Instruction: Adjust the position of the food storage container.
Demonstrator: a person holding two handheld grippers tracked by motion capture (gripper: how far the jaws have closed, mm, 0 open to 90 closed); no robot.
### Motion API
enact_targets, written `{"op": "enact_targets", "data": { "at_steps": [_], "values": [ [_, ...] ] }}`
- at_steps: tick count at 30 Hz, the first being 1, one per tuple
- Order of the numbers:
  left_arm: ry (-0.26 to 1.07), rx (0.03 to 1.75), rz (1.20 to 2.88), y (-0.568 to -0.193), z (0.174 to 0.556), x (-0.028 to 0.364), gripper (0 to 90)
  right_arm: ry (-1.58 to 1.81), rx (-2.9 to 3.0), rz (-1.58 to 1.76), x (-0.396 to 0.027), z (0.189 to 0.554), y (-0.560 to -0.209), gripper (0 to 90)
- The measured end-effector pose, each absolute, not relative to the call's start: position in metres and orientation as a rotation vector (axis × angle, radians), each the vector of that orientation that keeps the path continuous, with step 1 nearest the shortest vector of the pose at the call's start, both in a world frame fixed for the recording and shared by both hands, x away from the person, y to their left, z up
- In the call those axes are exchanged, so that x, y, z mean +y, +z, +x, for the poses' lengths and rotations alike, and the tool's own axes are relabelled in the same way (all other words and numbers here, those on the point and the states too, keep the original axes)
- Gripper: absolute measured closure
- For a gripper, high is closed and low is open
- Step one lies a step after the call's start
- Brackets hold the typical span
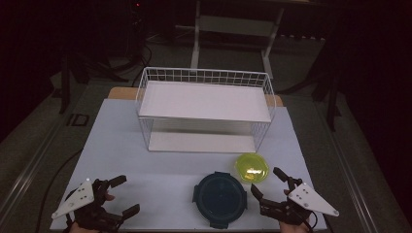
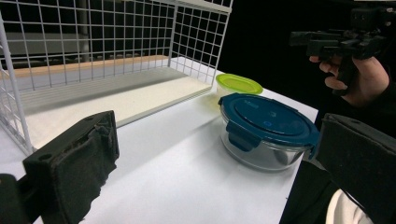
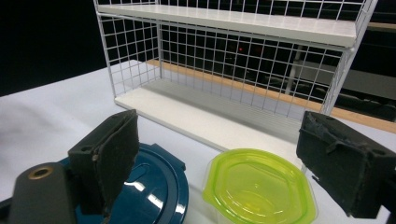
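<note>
A round glass container with a dark blue clip lid [image 1: 220,198] [image 2: 266,128] [image 3: 154,189] sits near the table's front edge. Just behind it to the right lies a small container with a yellow-green lid [image 1: 251,167] [image 2: 238,84] [image 3: 259,187]. My left gripper [image 1: 124,195] [image 2: 219,168] hovers open at the front left, well apart from both. My right gripper [image 1: 268,186] [image 3: 233,158] stands open at the front right, close beside the blue-lidded container, with the yellow-green lid seen between its jaws but farther off. Nothing is held.
A white two-tier wire shelf rack [image 1: 204,109] [image 2: 93,56] [image 3: 243,60] stands at the middle back of the white table [image 1: 126,145]; both its shelves are bare. Dark floor and table legs lie beyond.
</note>
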State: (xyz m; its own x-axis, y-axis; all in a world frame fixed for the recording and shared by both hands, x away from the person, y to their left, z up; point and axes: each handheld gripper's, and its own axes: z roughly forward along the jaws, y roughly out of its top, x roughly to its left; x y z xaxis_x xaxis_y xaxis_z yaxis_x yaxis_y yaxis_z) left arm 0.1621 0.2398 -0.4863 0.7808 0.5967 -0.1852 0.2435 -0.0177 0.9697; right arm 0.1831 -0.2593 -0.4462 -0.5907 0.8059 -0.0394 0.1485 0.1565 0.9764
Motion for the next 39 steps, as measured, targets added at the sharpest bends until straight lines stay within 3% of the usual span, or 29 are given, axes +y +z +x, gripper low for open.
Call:
{"op": "enact_targets", "data": {
  "at_steps": [26,35,38,39],
  "values": [
    [0.314,0.678,1.593,-0.485,0.163,0.239,0.0,1.543,1.867,0.854,-0.265,0.177,-0.416,13.7],
    [0.31,0.681,1.594,-0.486,0.163,0.24,0.0,1.492,1.945,0.872,-0.257,0.184,-0.42,13.7],
    [0.309,0.681,1.592,-0.486,0.163,0.239,0.0,1.48,1.983,0.88,-0.255,0.187,-0.426,15.3],
    [0.308,0.682,1.591,-0.486,0.163,0.239,0.0,1.462,2.009,0.881,-0.254,0.188,-0.429,20.1]
  ]
}}
